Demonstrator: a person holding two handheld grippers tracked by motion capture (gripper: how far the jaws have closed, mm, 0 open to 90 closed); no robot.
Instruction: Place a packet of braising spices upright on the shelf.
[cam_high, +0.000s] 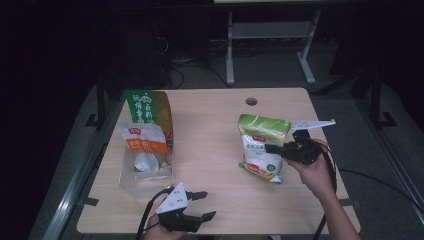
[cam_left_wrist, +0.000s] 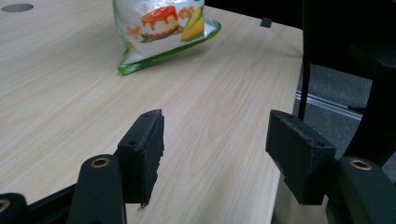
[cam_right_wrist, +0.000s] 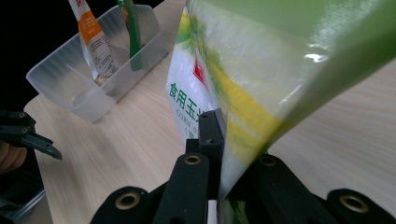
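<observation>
**Starch bag pinched at the table's right**

At the left, a clear plastic bin (cam_high: 145, 172) holds an orange-labelled pouch (cam_high: 141, 140) and a green-and-orange bag (cam_high: 150, 112). Near the front edge of the wooden table (cam_high: 210, 165), the left gripper (cam_high: 202, 205) hovers with its jaws spread wide, holding nothing. Farther right, the green-and-white bag (cam_high: 260, 147) stands tilted on the table, and the right gripper (cam_high: 272, 149) is clamped on its edge.
</observation>
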